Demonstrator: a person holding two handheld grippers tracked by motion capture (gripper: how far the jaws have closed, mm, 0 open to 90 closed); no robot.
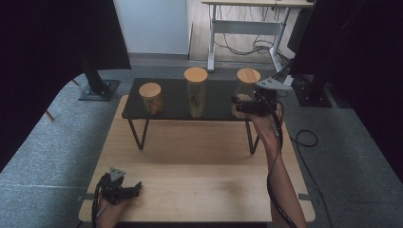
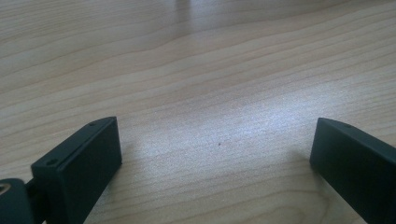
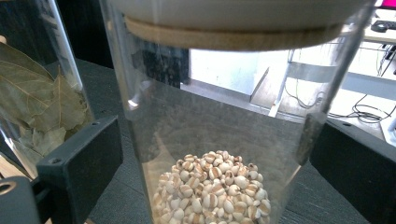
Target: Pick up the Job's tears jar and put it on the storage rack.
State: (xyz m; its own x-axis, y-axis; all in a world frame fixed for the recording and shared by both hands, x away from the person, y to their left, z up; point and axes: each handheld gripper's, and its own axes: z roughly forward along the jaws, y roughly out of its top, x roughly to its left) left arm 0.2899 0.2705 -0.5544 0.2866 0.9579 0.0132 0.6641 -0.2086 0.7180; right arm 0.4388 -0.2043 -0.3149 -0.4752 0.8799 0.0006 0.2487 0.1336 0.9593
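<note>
Standing wide apart, the jaws of the right gripper [image 3: 212, 154] flank a glass jar [image 3: 219, 140] of pale grains [image 3: 212, 191], the jar between them. Left gripper [image 2: 215, 149] rests with jaws spread wide, bare wooden table [image 2: 201, 70] between them.

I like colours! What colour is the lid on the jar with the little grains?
Light wooden tan lid, best in high view.

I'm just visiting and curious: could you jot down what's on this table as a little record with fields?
Table: light wood table
Shelf: black low shelf on thin legs
Jars: three clear jars with wooden lids
Left jar: short jar
Middle jar: leaf jar, dry leaves inside
Right jar: grain jar, pale grains at the bottom
Right tool: open, jaws either side of the grain jar
Left tool: open, over bare tabletop
</note>
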